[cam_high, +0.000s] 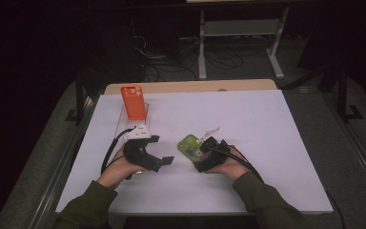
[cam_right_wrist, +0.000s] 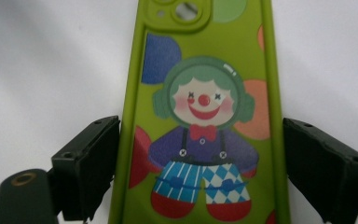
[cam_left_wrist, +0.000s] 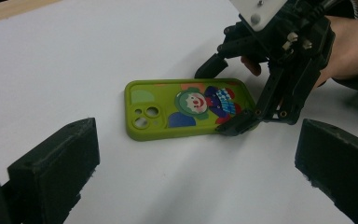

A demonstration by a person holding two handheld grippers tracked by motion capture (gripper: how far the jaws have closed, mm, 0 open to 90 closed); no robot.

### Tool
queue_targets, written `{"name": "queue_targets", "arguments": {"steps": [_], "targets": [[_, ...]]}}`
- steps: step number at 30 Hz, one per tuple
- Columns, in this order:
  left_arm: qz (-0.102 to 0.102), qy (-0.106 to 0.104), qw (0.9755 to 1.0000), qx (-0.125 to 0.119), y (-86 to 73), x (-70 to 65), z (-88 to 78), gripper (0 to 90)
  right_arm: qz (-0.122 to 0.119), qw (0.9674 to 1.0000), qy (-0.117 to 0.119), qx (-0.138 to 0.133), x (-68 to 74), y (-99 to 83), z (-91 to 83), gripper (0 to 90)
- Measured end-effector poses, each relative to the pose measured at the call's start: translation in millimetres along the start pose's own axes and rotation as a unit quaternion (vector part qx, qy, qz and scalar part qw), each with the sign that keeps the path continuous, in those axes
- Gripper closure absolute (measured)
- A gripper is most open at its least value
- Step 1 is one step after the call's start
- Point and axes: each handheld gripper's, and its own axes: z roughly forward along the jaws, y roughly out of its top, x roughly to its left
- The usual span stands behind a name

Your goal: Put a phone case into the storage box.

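Observation:
A green phone case [cam_right_wrist: 205, 116] printed with a clown lies flat on the white table [cam_high: 248, 124], camera holes pointing away from my right gripper [cam_right_wrist: 203, 154]. That gripper [cam_high: 196, 153] straddles the case's near end, one pad against each long edge, so it is shut on the case [cam_left_wrist: 182, 109]. My left gripper [cam_high: 161, 150] rests to the left of the case [cam_high: 188, 144], aimed at it. Its jaws [cam_left_wrist: 198, 163] stand wide open with nothing between them. Seen from the left gripper, the right gripper [cam_left_wrist: 219, 98] clasps the case's right end.
An orange phone case [cam_high: 133, 101] stands upright on a clear stand at the back left of the table. Beyond the far edge are a wooden strip [cam_high: 190, 86], cables and a metal frame [cam_high: 240, 28] on the dark floor.

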Motion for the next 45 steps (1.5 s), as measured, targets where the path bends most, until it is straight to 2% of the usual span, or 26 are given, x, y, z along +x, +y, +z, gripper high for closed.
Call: {"name": "queue_targets", "arguments": {"steps": [5, 12, 15, 18, 19, 20, 23, 24, 27, 31, 34, 35, 36, 37, 38, 42, 44, 45], "targets": [[0.004, 0.002, 1.0000, 0.003, -0.1, 0.4, -0.2, 0.0, 0.004, 1.0000, 0.000, -0.007, 0.7, -2.4, 0.0, 14.0], [0.005, 0.002, 1.0000, 0.004, -0.3, 0.2, 0.9, 0.0, 0.009, 0.9999, 0.003, 0.002, 0.2, -0.4, -0.7, 15.6], [0.007, 0.003, 1.0000, 0.006, -0.2, 0.7, 1.0, 0.0, 0.003, 0.9999, 0.011, 0.002, -2.4, -0.6, -1.7, 15.7], [0.010, 0.003, 0.9999, 0.005, 1.0, 1.3, 0.1, 0.0, 0.013, 0.9995, 0.027, 0.006, -6.8, -0.2, -4.9, 15.7], [0.010, 0.003, 0.9999, 0.005, 1.4, 1.3, -0.3, 0.0, 0.003, 0.9996, 0.026, 0.003, -9.1, -0.5, -6.5, 15.7], [0.009, 0.003, 0.9999, 0.004, 2.0, 1.5, -0.8, 0.0, 0.013, 0.9995, 0.028, 0.003, -9.2, 0.1, -8.6, 15.7], [0.012, 0.003, 0.9999, 0.002, 4.5, 2.4, -2.0, 0.0, -0.017, 0.9994, 0.029, 0.001, -17.2, 0.0, -15.9, 15.7], [0.011, 0.002, 0.9999, 0.001, 5.2, 2.3, -2.0, 0.0, -0.003, 0.9992, 0.039, 0.000, -16.9, 0.7, -19.1, 15.7], [0.015, -0.002, 0.9999, 0.005, 8.7, 2.2, -1.9, 0.0, -0.018, 0.9989, 0.044, 0.001, -23.3, 0.9, -27.2, 15.7], [0.032, -0.009, 0.9994, 0.011, 16.3, 3.1, -0.5, 0.0, -0.034, 0.9981, 0.051, 0.003, -35.3, -0.3, -39.5, 15.6], [0.043, -0.016, 0.9988, 0.015, 22.4, 2.4, 2.1, 0.0, -0.046, 0.9971, 0.060, 0.002, -43.7, -2.8, -48.5, 15.6], [0.039, -0.021, 0.9989, 0.014, 24.5, 1.1, 4.1, 0.0, -0.049, 0.9966, 0.066, 0.001, -46.5, -3.8, -51.3, 15.6], [0.042, -0.024, 0.9987, 0.016, 25.7, 1.1, 5.5, 0.0, -0.063, 0.9958, 0.067, 0.001, -50.8, -5.2, -53.5, 15.6], [0.046, -0.027, 0.9984, 0.018, 27.3, 0.7, 7.3, 0.0, -0.065, 0.9954, 0.071, 0.003, -52.2, -5.9, -55.5, 15.6], [0.051, -0.032, 0.9980, 0.020, 29.0, 0.2, 8.9, 0.0, -0.081, 0.9939, 0.076, 0.000, -55.1, -7.0, -57.0, 15.6], [0.073, -0.054, 0.9954, 0.033, 36.0, -3.2, 16.2, 0.0, -0.106, 0.9893, 0.101, -0.008, -62.2, -8.5, -66.1, 15.6], [0.085, -0.065, 0.9934, 0.042, 39.3, -5.0, 20.2, 0.0, -0.121, 0.9876, 0.101, -0.007, -65.2, -8.3, -69.0, 15.6], [0.096, -0.068, 0.9919, 0.049, 41.2, -5.7, 22.7, 0.0, -0.119, 0.9870, 0.108, -0.005, -65.5, -7.9, -71.2, 15.6]]}}
